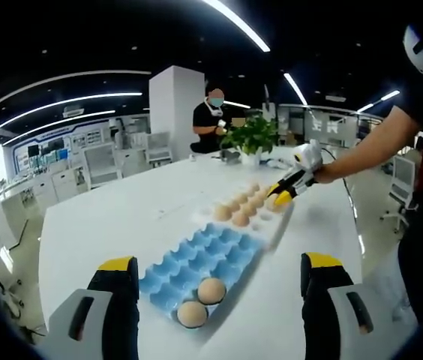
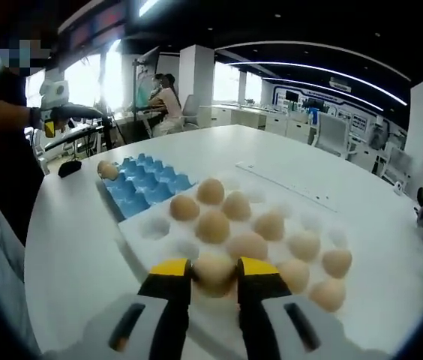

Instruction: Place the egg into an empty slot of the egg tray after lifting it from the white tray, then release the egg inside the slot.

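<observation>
Egg (image 2: 213, 271) sits clamped in the right gripper (image 2: 213, 279) on the white tray (image 2: 148, 229), not lifted; blue tray (image 1: 196, 262) beside holds two; left gripper (image 1: 219, 281) is released.

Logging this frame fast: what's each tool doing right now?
Left tool: open, holding nothing, above the blue egg tray.
Right tool: closed on an egg in the white tray.

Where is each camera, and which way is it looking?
Left gripper view: rides the left gripper, open, looking across the white table at the blue egg tray holding two eggs; the person's arm reaches in.
Right gripper view: rides the right gripper, jaws around an egg in the white tray, facing the blue tray.
Shared: both trays, the table, the right gripper.
</observation>
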`<act>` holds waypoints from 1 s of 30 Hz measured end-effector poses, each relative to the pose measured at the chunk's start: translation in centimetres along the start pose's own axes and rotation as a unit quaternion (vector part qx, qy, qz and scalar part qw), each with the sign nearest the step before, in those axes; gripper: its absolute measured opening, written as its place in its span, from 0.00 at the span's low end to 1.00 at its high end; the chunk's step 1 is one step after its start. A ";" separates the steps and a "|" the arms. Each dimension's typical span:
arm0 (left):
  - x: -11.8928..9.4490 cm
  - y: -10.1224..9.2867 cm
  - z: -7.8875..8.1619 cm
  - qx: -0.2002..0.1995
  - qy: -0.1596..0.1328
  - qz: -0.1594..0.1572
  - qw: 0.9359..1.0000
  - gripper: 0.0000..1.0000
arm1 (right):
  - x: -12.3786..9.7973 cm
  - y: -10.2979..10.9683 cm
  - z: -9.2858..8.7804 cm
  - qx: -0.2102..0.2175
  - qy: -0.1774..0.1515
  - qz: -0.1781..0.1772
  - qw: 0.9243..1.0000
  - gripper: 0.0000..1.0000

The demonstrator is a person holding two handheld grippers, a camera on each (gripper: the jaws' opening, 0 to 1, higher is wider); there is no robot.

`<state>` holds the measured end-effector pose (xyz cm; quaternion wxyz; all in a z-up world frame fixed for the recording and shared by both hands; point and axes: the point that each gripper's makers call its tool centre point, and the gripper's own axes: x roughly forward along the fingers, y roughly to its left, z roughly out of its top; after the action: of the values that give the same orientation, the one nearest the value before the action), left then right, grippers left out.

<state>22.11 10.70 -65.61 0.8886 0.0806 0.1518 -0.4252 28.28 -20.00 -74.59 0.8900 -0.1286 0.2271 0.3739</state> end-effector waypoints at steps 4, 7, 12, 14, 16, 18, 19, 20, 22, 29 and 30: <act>0.0 0.0 0.0 0.000 -0.002 -0.001 1.000 0.92 | 0.3 0.6 0.8 -0.005 -0.005 0.008 1.000 0.25; 0.0 0.0 0.1 0.001 -0.004 -0.001 1.000 0.92 | 0.7 1.4 1.6 -0.010 -0.009 0.018 1.000 0.25; -0.2 0.0 0.0 0.001 -0.003 -0.001 1.000 0.92 | 1.7 2.8 3.1 -0.016 -0.020 0.034 0.999 0.25; -0.4 0.0 -0.1 0.001 -0.003 0.000 1.000 0.92 | 2.3 3.7 3.7 -0.022 -0.023 0.042 0.999 0.25; -0.6 0.1 -0.2 -0.001 -0.002 0.001 1.000 0.92 | 2.9 4.6 4.3 -0.025 -0.025 0.051 0.998 0.25; -0.8 0.2 -0.4 -0.001 -0.001 0.002 1.000 0.92 | 3.3 5.1 4.5 -0.028 -0.028 0.058 0.998 0.25; -0.8 0.2 -0.4 -0.002 -0.001 0.003 1.000 0.92 | 3.6 5.2 4.7 -0.029 -0.029 0.062 0.997 0.25; -1.0 0.3 -0.6 -0.002 0.000 0.005 1.000 0.92 | 4.0 5.5 5.0 -0.032 -0.030 0.067 0.997 0.25; -1.2 0.5 -0.7 -0.005 -0.001 0.007 1.000 0.92 | 4.7 6.3 5.4 -0.036 -0.032 0.075 0.996 0.25; -1.7 0.9 -1.2 -0.011 0.000 0.013 1.000 0.92 | 6.7 8.4 6.7 -0.043 -0.035 0.098 0.994 0.25; -1.7 0.9 -1.2 -0.011 -0.001 0.014 1.000 0.92 | 6.9 8.6 6.9 -0.043 -0.036 0.100 0.993 0.25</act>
<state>21.55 12.86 -66.12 0.8955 0.0722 0.1543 -0.4112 28.41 -7.15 -72.60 0.8492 -0.1301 0.1903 0.4751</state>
